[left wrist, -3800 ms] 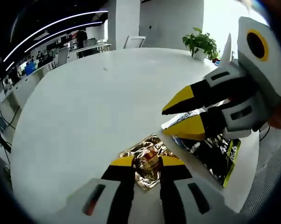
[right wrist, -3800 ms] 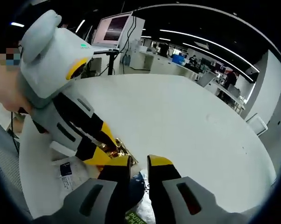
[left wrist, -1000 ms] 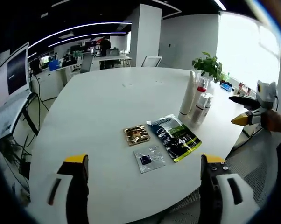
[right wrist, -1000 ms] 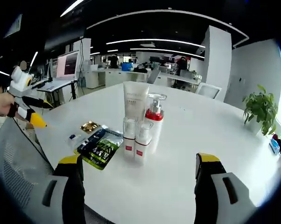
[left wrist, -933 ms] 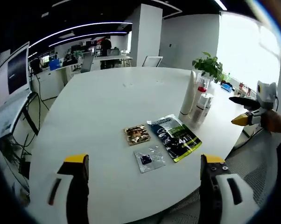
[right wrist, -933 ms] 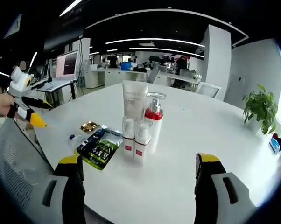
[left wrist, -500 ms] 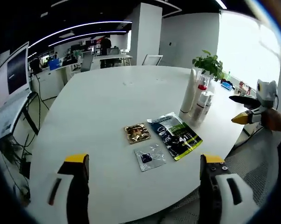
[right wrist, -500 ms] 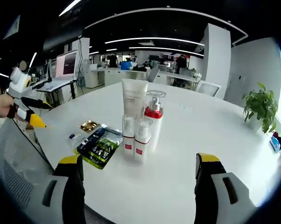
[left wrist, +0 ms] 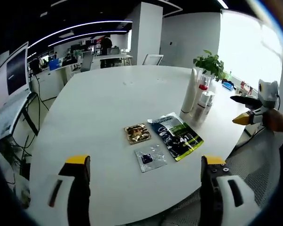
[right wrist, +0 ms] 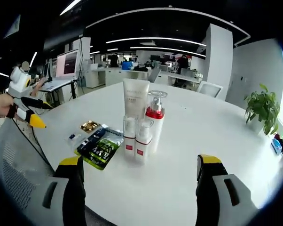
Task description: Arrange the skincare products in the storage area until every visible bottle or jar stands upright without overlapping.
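In the left gripper view, the left claw [left wrist: 144, 188] has its jaws spread wide apart with nothing between them, held back off the near edge of the white tabletop [left wrist: 99, 103]. Just ahead of it, near that edge, lies a small clear sachet [left wrist: 150, 157]. Beyond that a gold foil sachet [left wrist: 137, 133] lies flat, and to its right a dark green-and-black packet [left wrist: 176, 136], close beside but not overlapping. Farther ahead and right, near the tabletop's right edge, stand the bottles. Ahead and left of the sachets the tabletop runs broad and bare to its far edge.

In the right gripper view, the right claw [right wrist: 139, 188] is likewise spread wide and empty, hovering over the near part of the tabletop with bare surface directly ahead. Past that stand two small bottles with red bands [right wrist: 136, 141], upright and just beside each other. Behind them a pump bottle [right wrist: 154, 120] and a tall white tube [right wrist: 135, 101] stand upright in a tight cluster. Left of the cluster the sachets lie flat near the rim. Wide bare tabletop stretches to the right and beyond, towards a potted plant [right wrist: 263, 110] at the far right.
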Available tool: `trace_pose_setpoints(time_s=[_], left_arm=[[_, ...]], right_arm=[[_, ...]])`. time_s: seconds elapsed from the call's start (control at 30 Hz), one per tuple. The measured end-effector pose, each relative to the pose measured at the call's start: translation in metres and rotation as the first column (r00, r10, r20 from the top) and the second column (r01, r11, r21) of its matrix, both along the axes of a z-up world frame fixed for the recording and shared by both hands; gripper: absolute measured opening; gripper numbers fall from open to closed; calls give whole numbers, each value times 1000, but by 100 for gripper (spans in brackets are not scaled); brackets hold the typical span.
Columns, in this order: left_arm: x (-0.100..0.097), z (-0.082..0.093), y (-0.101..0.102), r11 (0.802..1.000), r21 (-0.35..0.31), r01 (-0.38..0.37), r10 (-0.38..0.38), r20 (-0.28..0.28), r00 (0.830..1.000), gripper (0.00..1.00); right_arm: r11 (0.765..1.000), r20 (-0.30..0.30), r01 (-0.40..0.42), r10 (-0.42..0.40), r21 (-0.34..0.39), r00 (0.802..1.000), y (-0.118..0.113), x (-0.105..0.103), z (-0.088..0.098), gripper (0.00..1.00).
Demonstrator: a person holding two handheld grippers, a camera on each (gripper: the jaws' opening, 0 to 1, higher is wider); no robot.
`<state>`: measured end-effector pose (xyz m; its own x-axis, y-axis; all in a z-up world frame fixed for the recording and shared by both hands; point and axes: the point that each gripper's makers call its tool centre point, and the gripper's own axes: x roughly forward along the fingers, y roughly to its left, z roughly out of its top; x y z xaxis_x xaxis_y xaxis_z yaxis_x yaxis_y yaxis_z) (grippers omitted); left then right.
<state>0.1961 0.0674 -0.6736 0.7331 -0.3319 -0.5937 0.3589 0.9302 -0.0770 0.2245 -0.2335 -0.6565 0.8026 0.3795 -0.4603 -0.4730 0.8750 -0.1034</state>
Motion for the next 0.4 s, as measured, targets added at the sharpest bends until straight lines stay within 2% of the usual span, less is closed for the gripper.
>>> trace_pose_setpoints(time_s=[0.4], left_arm=[[0,-3,0,1000,-1,4,-4,-11,1000,95]], right_arm=[[1000,-7,-4,4,-10,1000,0,-1,-1,99]])
